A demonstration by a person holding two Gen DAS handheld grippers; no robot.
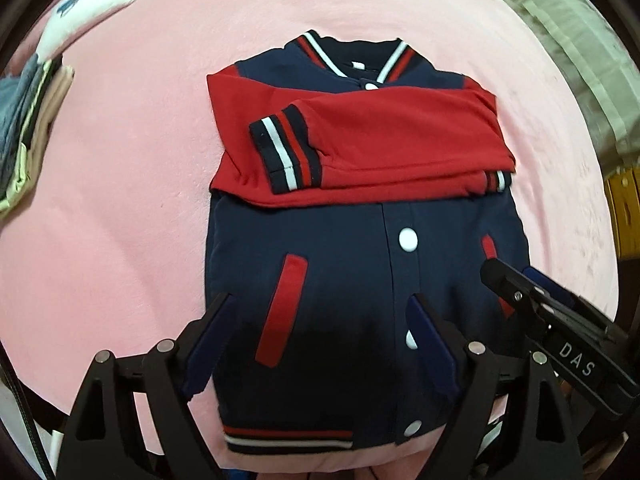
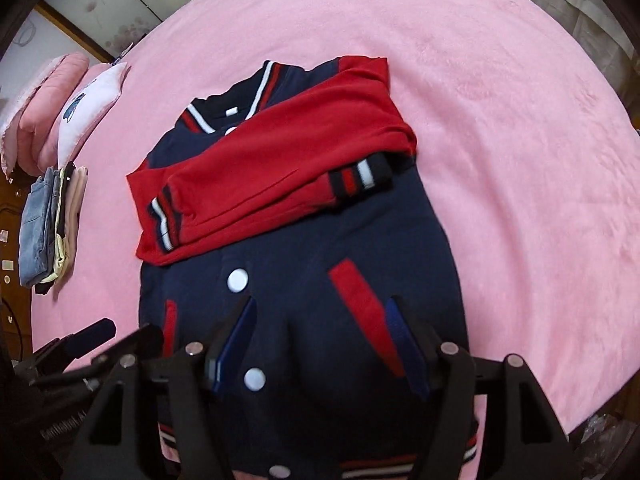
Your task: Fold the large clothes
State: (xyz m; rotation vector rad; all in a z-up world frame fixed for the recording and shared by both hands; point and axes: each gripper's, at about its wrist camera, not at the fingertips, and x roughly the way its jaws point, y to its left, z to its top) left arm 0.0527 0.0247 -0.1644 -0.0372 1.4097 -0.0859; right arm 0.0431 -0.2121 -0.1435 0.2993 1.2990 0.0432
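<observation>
A navy varsity jacket (image 1: 340,264) (image 2: 320,248) lies front up on a pink bed cover (image 1: 120,200) (image 2: 520,160), snaps closed. Both red sleeves (image 1: 360,148) (image 2: 280,168) are folded across its chest, their striped cuffs showing. My left gripper (image 1: 320,304) hangs open above the lower front of the jacket, with nothing between its blue pads. My right gripper (image 2: 320,304) is open too, over the hem side by the red pocket trim, and holds nothing. Each gripper shows in the other's view: the right one (image 1: 512,276) at the jacket's right edge, the left one (image 2: 132,332) at the lower left.
A stack of folded clothes (image 1: 28,132) (image 2: 52,224) lies at the bed's left edge. Beyond it are a white printed pillow (image 1: 88,4) (image 2: 92,108) and a pink pillow (image 2: 44,108). Wooden furniture (image 1: 624,216) stands past the right edge.
</observation>
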